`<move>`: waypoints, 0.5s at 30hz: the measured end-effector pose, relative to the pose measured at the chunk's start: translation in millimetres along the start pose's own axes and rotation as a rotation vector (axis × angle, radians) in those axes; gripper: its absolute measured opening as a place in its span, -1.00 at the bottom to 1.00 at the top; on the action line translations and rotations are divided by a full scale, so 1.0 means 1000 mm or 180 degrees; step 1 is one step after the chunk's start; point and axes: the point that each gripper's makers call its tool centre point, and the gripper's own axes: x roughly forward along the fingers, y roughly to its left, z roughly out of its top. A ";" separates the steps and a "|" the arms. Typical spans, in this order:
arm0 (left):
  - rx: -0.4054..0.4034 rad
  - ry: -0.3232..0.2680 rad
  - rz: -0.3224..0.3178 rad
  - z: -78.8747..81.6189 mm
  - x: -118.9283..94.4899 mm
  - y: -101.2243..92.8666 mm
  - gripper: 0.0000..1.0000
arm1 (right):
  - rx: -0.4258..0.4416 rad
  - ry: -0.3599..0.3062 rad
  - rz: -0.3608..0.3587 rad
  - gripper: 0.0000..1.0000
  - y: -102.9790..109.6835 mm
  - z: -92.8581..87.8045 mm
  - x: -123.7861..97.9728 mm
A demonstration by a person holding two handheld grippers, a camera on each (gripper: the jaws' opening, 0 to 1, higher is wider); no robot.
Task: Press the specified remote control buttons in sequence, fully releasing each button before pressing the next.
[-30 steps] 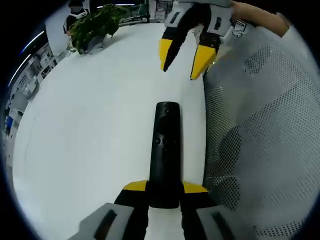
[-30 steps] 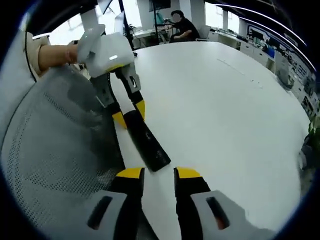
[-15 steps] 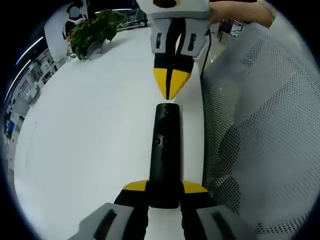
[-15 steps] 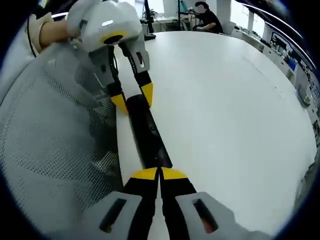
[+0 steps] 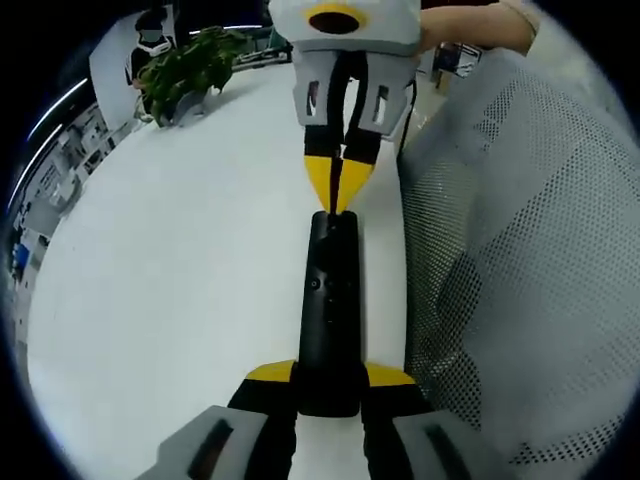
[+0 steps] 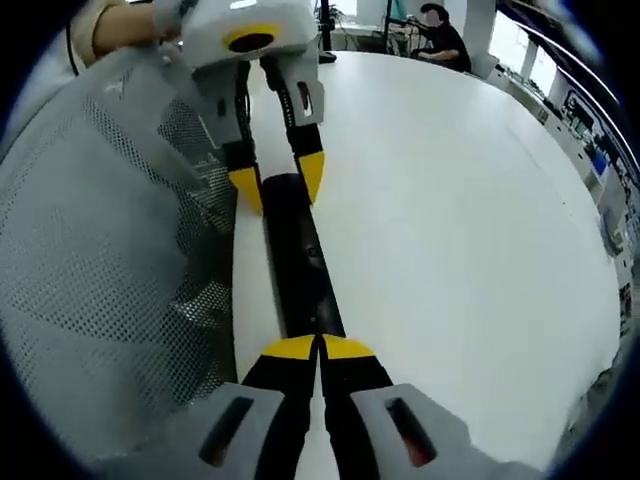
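Holding the remote (image 5: pixel 330 310) by its near end, you are keeping your left tool (image 5: pixel 330 378) clenched on it: in the left gripper view the two yellow tips are sitting one on each side of the black body at lower centre of the frame. The remote is lying on the white surface (image 5: pixel 180 280), its long axis running straight up the frame from that grip, so it points directly away from your left hand and toward your right.

Your right tool (image 5: pixel 338 190) is coming in from the upper centre of the left gripper view, jaws pressed together into a single yellow point, nothing between them. That point is meeting the far end of the remote at its top edge; whether it is actually bearing down on a button or only touching the casing cannot be told at this size.

In the right gripper view the same line reads in reverse. The right tool (image 6: pixel 318 350) is sitting at lower centre with its closed tips over the near end of the remote (image 6: pixel 298 265), and the body is running up and slightly left to where the left tool (image 6: pixel 278 185) is clamping it in the upper left of the frame.

Judgement: the press is turning on this shared axis. Both tools and the remote are lying on one line, so you are pushing along the length of a thing held only at the opposite end. The round buttons (image 5: pixel 318 284) at mid-body are lying between the two tools, nearer your right tip than the left grip.

A grey mesh chair back (image 5: pixel 520 280) is standing just beside the remote's right edge in the left gripper view.
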 end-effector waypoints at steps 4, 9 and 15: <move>-0.0008 -0.0058 -0.0021 0.000 0.000 0.000 -0.53 | -0.0263 0.0139 -0.0017 -1.00 0.001 0.001 0.001; 0.0005 -0.0138 -0.0038 0.000 0.000 0.000 -0.53 | -0.0464 0.0272 0.0003 -1.00 0.003 0.002 0.001; 0.0041 -0.0180 -0.0039 0.000 0.000 0.000 -0.52 | -0.0520 0.0356 0.0055 -1.00 0.003 0.003 0.000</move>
